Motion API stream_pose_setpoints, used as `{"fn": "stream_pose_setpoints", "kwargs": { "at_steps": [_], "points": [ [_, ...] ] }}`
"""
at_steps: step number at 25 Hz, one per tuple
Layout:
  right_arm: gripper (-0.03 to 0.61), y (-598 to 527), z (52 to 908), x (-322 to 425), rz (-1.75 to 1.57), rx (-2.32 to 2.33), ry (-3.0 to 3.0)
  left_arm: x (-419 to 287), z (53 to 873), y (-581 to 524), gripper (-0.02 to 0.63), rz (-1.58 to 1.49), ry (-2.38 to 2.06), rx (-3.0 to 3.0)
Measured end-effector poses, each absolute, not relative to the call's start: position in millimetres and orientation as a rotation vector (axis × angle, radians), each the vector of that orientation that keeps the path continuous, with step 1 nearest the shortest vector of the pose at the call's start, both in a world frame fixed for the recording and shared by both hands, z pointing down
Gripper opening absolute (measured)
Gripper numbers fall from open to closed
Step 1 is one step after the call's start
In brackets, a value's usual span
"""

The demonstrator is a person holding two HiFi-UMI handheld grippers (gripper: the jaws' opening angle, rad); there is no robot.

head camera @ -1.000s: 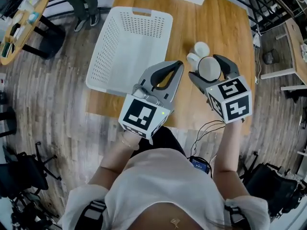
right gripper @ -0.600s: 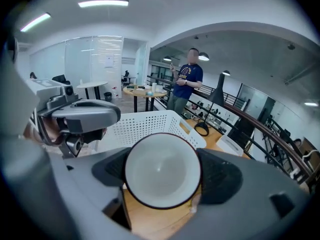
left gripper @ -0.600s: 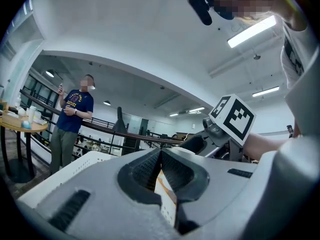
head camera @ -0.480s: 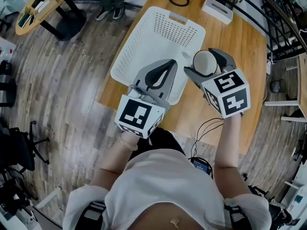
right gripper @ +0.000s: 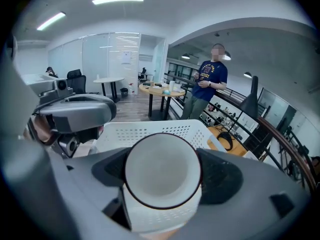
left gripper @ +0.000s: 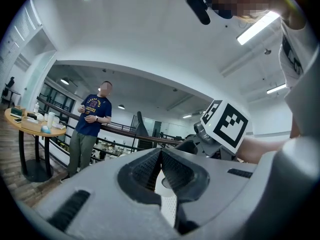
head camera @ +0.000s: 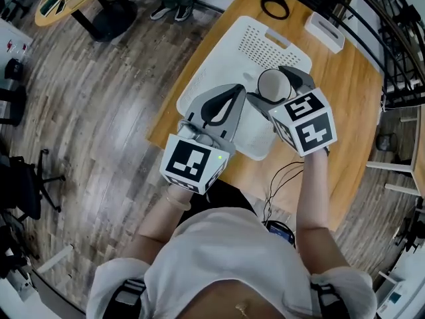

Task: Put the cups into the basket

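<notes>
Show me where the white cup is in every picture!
Head view: cup upper middle, in the right gripper, over the basket.
Left gripper view: can't pick it out.
Right gripper view: dead centre, between the jaws.
Shared landmark: the white basket.

One cup [head camera: 273, 85], one basket [head camera: 260, 45], one bystander [left gripper: 90, 126].

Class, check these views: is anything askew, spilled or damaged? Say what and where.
Nothing is spilled or broken. One oddity: the white cup clamped in the right gripper lies on its side, with its empty mouth facing that gripper's camera, above the white basket.
</notes>
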State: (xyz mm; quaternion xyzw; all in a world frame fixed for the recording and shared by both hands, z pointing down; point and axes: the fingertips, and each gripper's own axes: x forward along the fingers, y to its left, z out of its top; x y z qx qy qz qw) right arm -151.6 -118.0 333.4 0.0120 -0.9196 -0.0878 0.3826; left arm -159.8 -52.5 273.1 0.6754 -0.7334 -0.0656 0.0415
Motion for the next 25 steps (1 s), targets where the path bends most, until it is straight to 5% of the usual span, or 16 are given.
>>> {"fn": "stream_pose_setpoints", "kwargs": {
  "at_steps": [25],
  "points": [
    [0.400,-153.4,464.3,-227.3,-0.152,-0.047,-2.141,-212.7,275.2,-115.9,0.008,-0.446,-2.086,2.015]
  ]
}}
